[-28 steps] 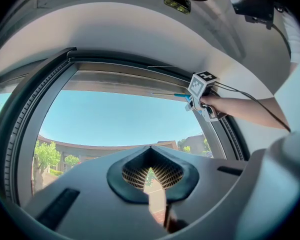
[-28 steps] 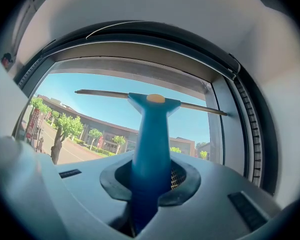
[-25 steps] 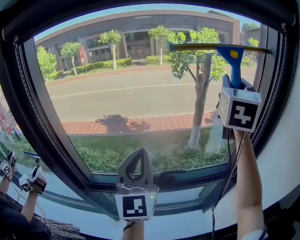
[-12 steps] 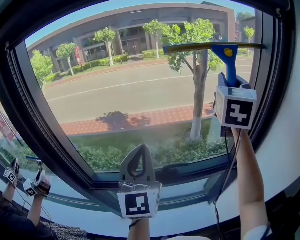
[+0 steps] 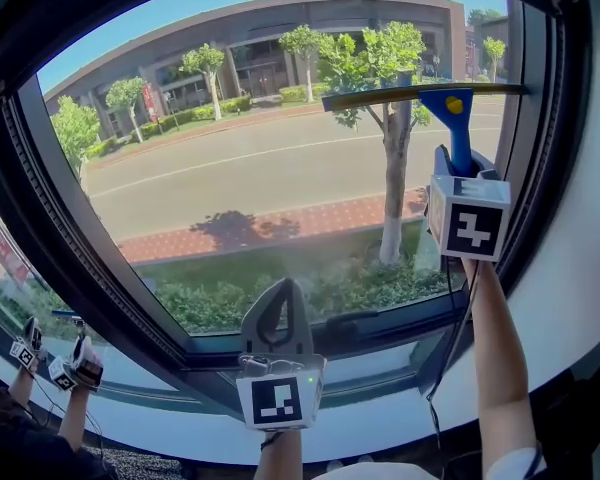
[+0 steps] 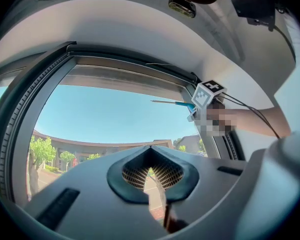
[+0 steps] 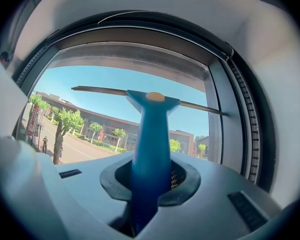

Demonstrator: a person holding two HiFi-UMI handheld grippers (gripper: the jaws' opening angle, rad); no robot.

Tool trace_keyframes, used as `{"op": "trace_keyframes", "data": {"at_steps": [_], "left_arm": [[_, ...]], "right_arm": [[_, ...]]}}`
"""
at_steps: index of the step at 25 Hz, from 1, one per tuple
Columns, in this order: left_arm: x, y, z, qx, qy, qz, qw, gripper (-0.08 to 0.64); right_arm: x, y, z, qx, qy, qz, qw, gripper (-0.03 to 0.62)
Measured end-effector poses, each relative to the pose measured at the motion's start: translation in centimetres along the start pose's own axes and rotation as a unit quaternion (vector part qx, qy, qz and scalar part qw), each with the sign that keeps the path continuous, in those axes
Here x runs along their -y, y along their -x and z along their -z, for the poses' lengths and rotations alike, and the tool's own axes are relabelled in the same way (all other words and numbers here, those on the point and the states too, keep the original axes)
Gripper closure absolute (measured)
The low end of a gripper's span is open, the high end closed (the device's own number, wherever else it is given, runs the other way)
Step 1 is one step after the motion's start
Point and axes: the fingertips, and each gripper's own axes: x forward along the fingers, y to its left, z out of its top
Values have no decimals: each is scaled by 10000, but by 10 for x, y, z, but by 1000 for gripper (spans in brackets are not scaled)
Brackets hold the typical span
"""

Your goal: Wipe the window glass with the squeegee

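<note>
Window glass (image 5: pixel 260 168): fills most of my head view. Wide bare pane runs from the blade toward 9 and 6 o'clock.
Window frame (image 5: pixel 50 218): a dark band all round the pane. Its right post stands close at 3 o'clock, its lower rail at 6 o'clock.
Sill (image 5: pixel 180 423): a white ledge under the lower rail, curving from 7 to 5 o'clock.
Squeegee (image 5: pixel 458 133): up at 1 o'clock on the glass, its blue handle pointing down toward 6.
Blade (image 5: pixel 420 94): runs nearly level across the pane. Its right end reaches the right post and its left end points to 9 o'clock.
Right gripper (image 5: pixel 460 173) (image 7: pixel 150 176): my fingers are clamped on the blue handle, which fills the gap between them. The marker cube sits just below.
Left gripper (image 5: pixel 278 298) (image 6: pixel 151 151): at 6 o'clock, low over the lower rail and well apart from the squeegee. Its fingers are closed tip to tip and grip nothing.
Another person's arm (image 5: pixel 72 418): at 8 o'clock in the low corner, with small grippers.
</note>
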Motion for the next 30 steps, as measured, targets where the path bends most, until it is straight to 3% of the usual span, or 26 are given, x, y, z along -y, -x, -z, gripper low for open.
{"op": "trace_keyframes", "data": {"at_steps": [19,30], "left_arm": [[-2,6,1,-45,-7,186,9998,568],[3,-1,-17,-102,41,251,9996,569]], "right_arm": [[-22,20,58,-424,-110,9,9990,520],[-15,22,62,-589,5,109,9982,520]]}}
